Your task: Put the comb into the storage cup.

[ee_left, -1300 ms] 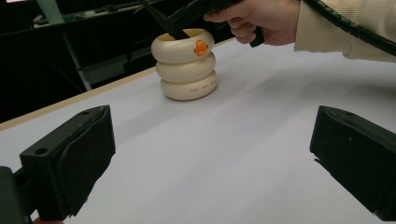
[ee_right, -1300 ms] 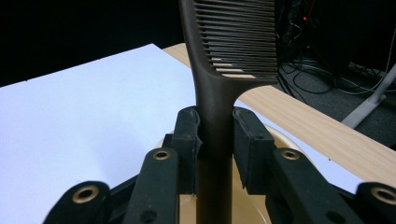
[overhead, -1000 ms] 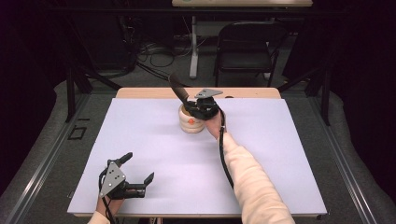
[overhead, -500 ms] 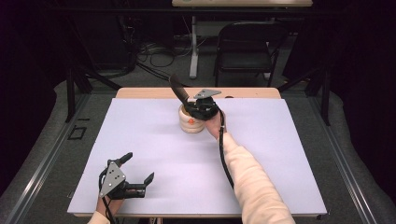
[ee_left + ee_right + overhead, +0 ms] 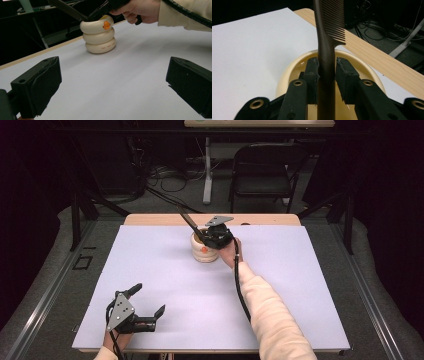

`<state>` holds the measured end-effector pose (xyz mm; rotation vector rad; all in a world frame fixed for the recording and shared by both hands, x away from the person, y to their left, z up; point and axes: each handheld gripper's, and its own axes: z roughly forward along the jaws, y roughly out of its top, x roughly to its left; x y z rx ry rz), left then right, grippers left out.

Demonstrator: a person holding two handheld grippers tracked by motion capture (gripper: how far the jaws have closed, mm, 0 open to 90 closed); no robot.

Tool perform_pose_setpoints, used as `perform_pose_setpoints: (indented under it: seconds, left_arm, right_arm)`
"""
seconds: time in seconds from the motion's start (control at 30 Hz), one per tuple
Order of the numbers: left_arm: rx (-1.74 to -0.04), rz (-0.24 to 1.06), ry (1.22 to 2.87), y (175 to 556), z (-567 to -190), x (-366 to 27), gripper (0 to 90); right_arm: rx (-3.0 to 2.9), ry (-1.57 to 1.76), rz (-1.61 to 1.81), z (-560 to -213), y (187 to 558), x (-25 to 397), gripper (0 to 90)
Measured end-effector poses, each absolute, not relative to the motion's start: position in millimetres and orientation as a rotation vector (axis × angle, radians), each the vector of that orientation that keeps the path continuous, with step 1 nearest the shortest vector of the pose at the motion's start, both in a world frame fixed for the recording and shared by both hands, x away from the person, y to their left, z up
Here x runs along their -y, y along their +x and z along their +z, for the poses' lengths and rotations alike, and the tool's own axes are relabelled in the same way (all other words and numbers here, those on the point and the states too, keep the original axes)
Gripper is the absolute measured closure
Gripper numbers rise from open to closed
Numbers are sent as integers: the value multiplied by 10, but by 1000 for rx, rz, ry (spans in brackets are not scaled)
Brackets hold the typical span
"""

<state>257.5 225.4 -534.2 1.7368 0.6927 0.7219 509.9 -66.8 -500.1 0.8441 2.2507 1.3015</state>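
A cream ringed holder (image 5: 204, 251) (image 5: 98, 37) with an orange mark stands at the far middle of the white table. My right gripper (image 5: 210, 238) (image 5: 326, 72) hovers right over its mouth (image 5: 287, 75), shut on the handle of a dark comb (image 5: 326, 50). The comb (image 5: 189, 223) (image 5: 67, 10) slants up and away to the left, its lower end over the holder's opening. My left gripper (image 5: 148, 302) (image 5: 112, 82) rests near the table's front left corner, open, with nothing between its pads.
A wooden strip (image 5: 150, 219) edges the table's far side. Beyond it stand a black chair (image 5: 265, 175) and cables on the floor. Bare white tabletop (image 5: 200, 305) stretches between the two grippers.
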Motion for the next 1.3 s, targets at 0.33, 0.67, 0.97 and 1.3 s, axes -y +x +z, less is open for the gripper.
perform_pose_setpoints:
  seconds: [0.33, 0.67, 0.97, 1.3]
  left_arm:
    - [-693, 721, 1738, 2575, -5342, -2253, 2]
    - [-692, 723, 1738, 2574, -5341, -2254, 2]
    - [-691, 724, 1738, 2574, -5341, -2249, 2]
    - [-692, 725, 1738, 2574, -5340, -2244, 2]
  right_arm:
    - [-2268, 855, 1273, -4998, 5109, 690, 699]
    - [-2267, 863, 1286, -4914, 5065, 729, 540]
    - [-2295, 876, 1268, -4781, 4989, 782, 422]
    - [-2319, 862, 1276, -4673, 4874, 874, 307]
